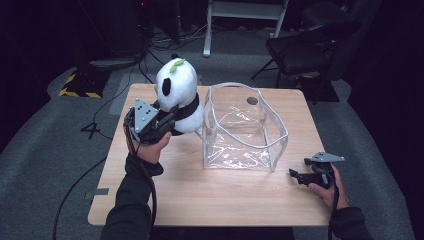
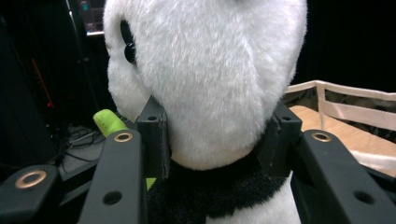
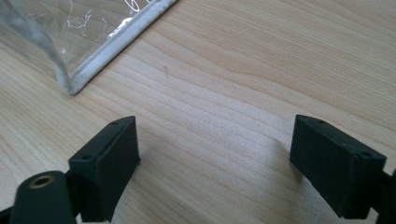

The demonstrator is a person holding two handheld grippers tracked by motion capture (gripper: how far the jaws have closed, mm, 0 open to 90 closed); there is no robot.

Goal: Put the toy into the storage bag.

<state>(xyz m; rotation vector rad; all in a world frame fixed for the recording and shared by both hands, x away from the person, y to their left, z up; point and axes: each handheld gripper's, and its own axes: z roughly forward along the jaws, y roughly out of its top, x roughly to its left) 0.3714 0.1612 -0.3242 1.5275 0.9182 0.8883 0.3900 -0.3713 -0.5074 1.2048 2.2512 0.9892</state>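
Note:
A black-and-white plush panda [image 1: 177, 92] with a green leaf on its head stands at the table's left, beside a clear plastic bag [image 1: 243, 127] with white trim that stands open in the middle. My left gripper [image 1: 167, 118] is shut on the panda: in the left gripper view both pads press into the white fur of the panda [image 2: 205, 79] at its neck, above the black collar. My right gripper [image 1: 298, 176] rests low over the wood at the right front, open, nothing between its jaws. The clear bag's corner [image 3: 74, 79] lies just ahead of it.
The wooden table [image 1: 210, 195] has bare room in front of the bag. A dark round mark [image 1: 252, 100] lies on the tabletop behind the bag. Beyond the table stand a black chair [image 1: 310, 45] and a white frame [image 1: 240, 15]; cables run over the grey floor.

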